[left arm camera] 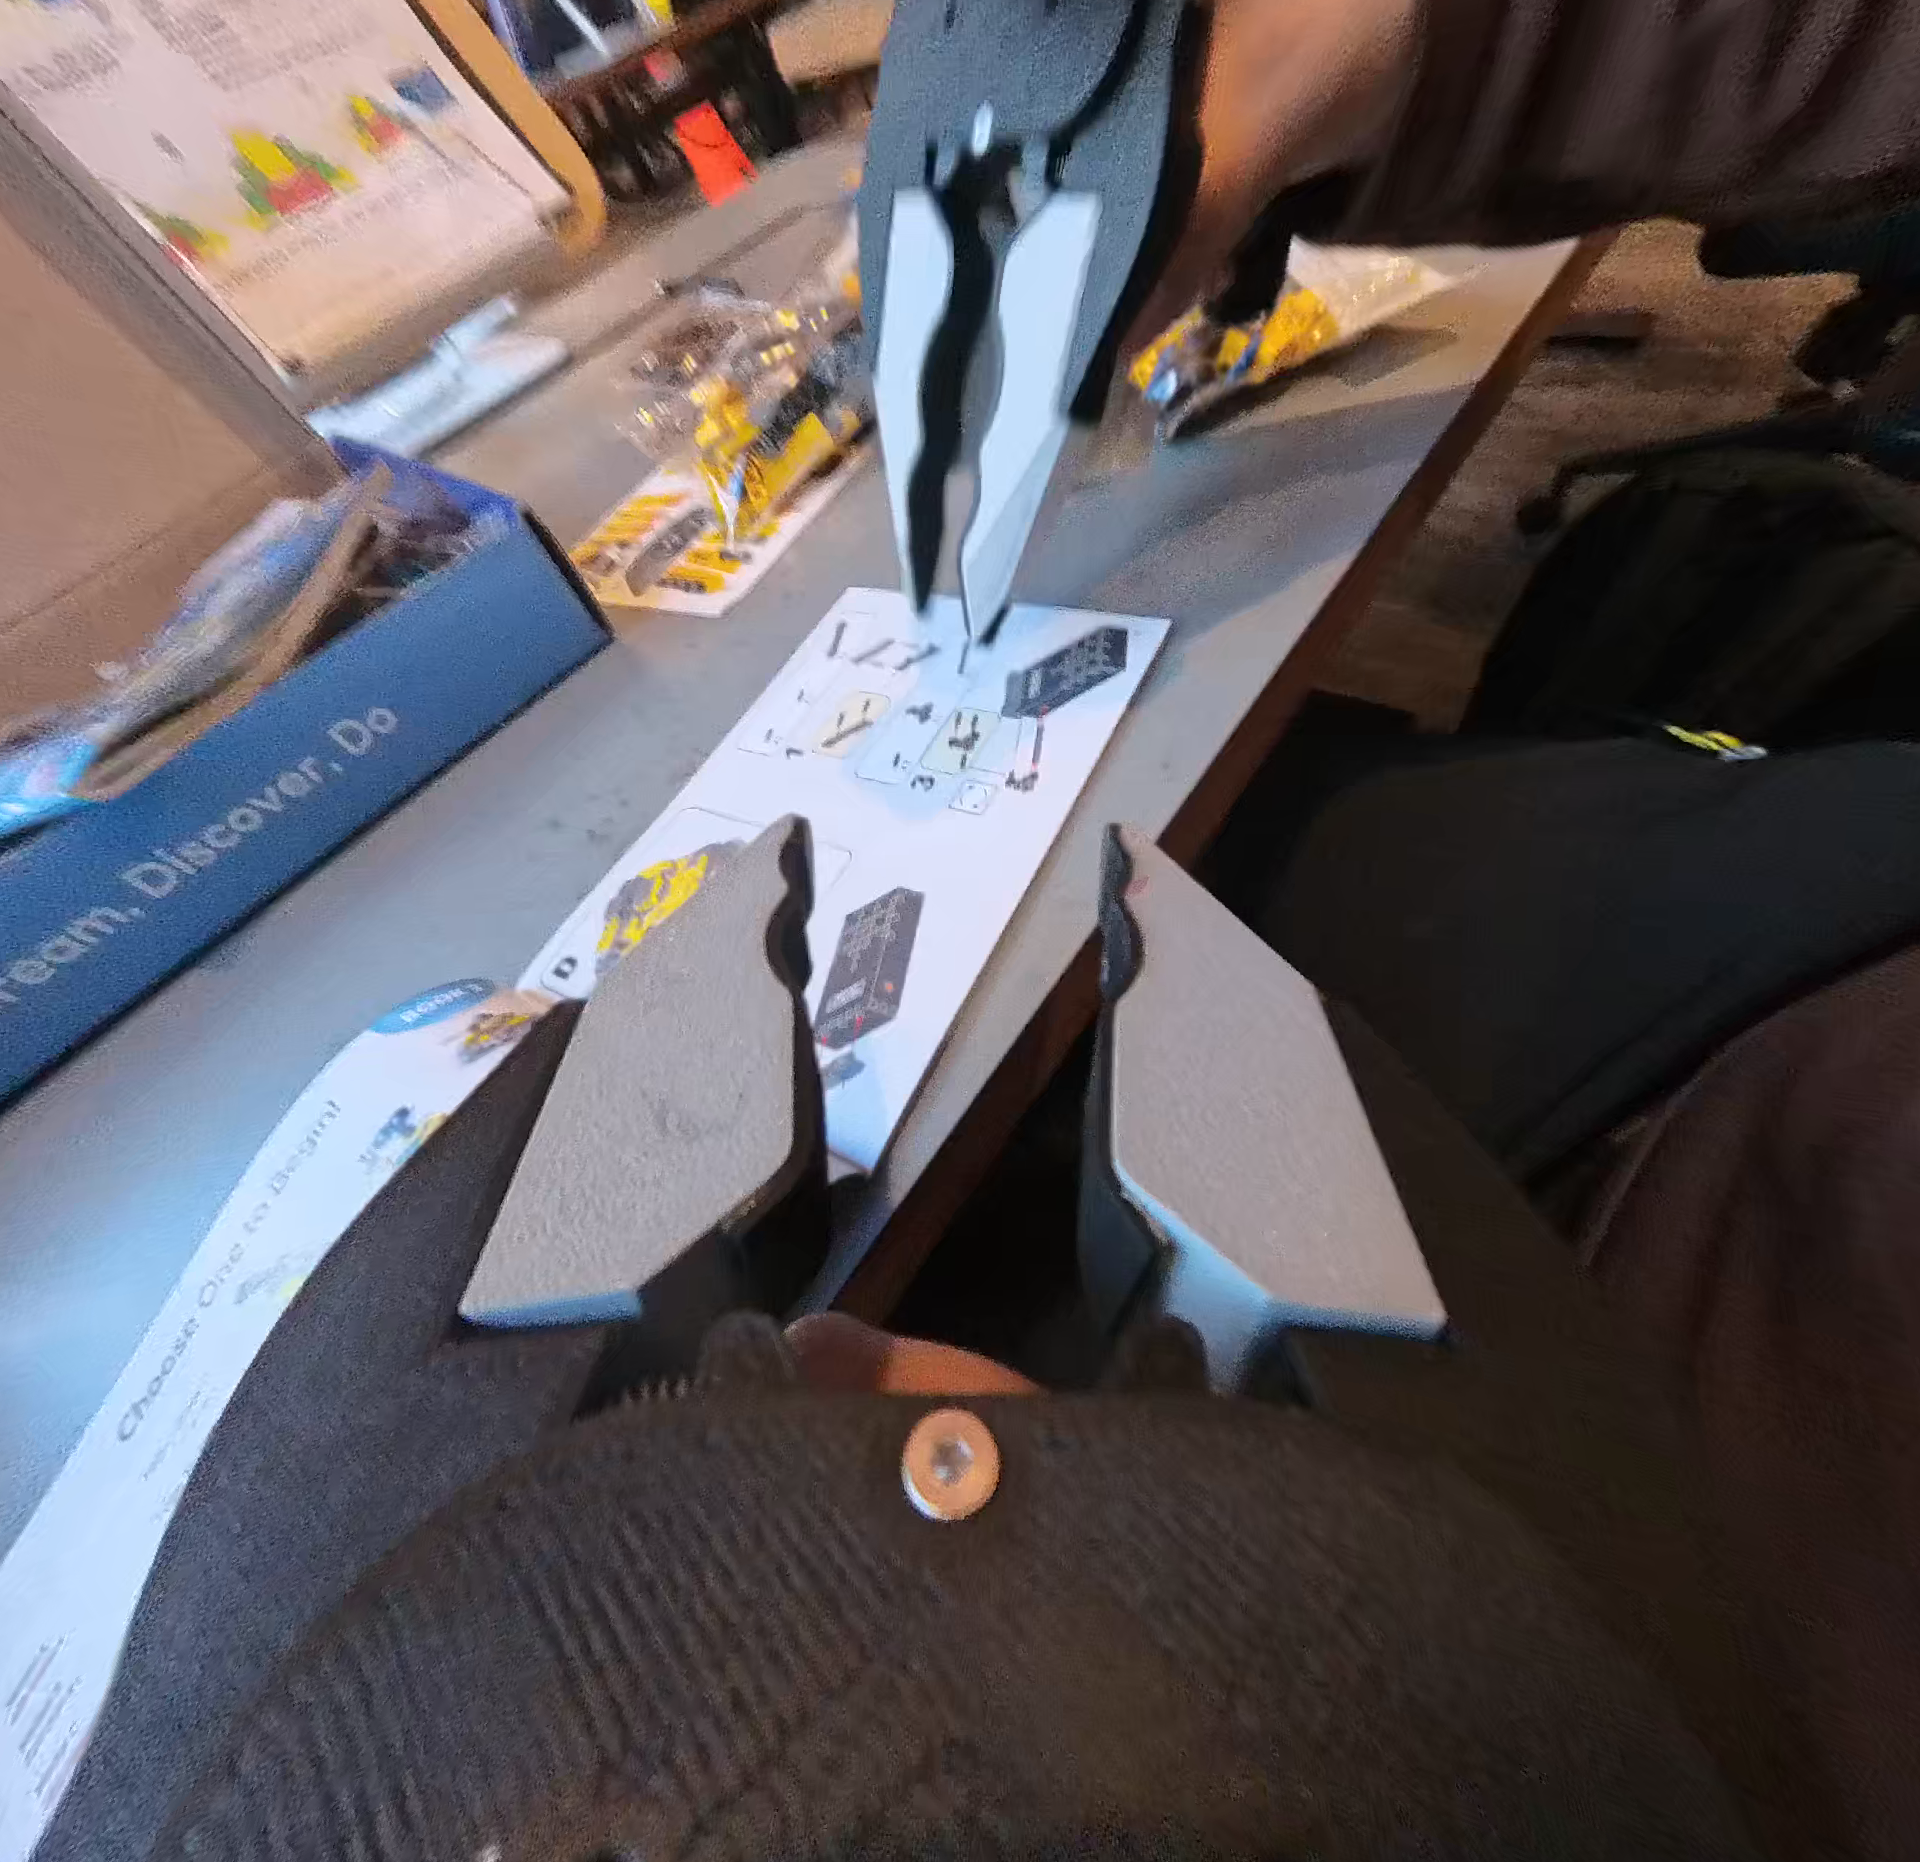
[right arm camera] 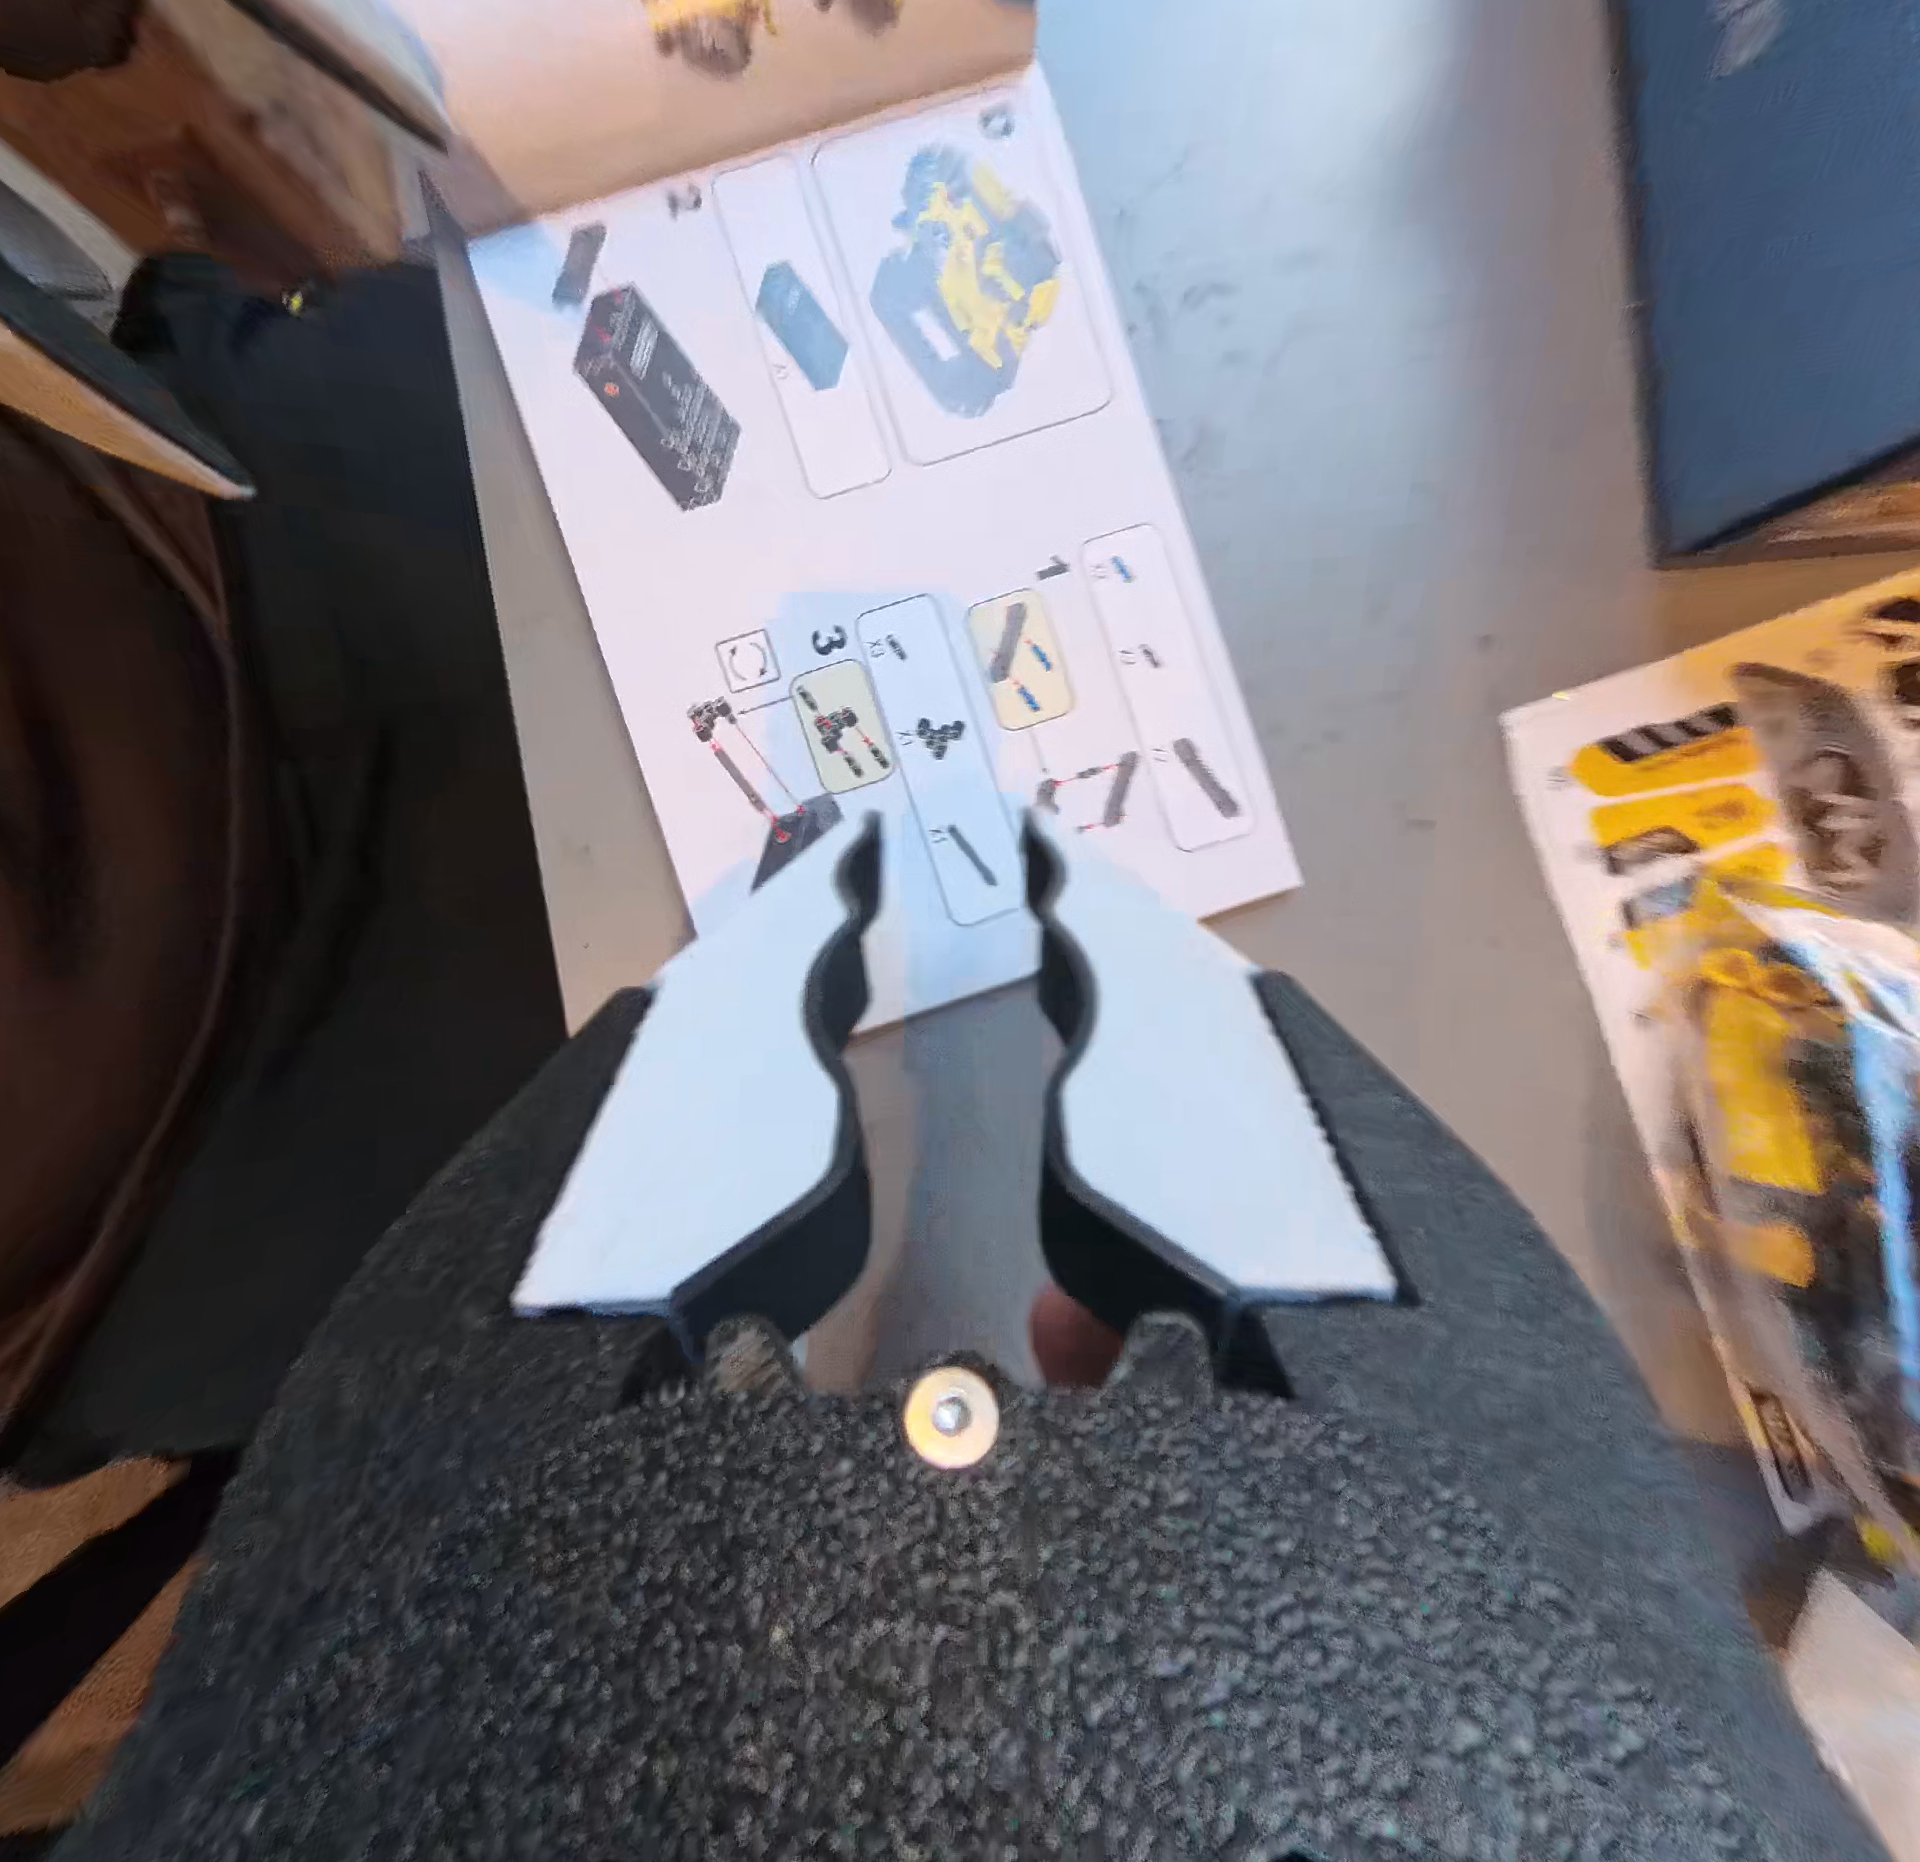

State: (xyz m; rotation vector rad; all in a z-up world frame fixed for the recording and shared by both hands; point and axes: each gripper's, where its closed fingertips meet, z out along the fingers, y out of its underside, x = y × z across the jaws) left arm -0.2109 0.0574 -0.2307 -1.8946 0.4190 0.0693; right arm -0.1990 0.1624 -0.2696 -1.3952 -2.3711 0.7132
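Note:
An open white instruction booklet [left arm camera: 987, 794] lies on the grey table [left arm camera: 436, 877] by its right edge; it also shows in the right wrist view [right arm camera: 883, 545]. My left gripper [left arm camera: 951, 856] is open and empty, above the near end of the booklet at the table edge. My right gripper [right arm camera: 951, 825] is open with a narrow gap and empty. It points down at the far end of the page, and it also shows in the left wrist view [left arm camera: 951, 612]. I cannot tell whether its tips touch the paper.
A blue cardboard box [left arm camera: 312, 752] with bagged parts stands at the left. Clear bags of yellow and black parts [left arm camera: 748, 399] lie on a leaflet beyond the booklet, and one more bag [left arm camera: 1236, 347] lies farther right. A person's dark clothing [left arm camera: 1558, 877] is past the table edge. One gripper's finger ends stand about 12 cm off the other's.

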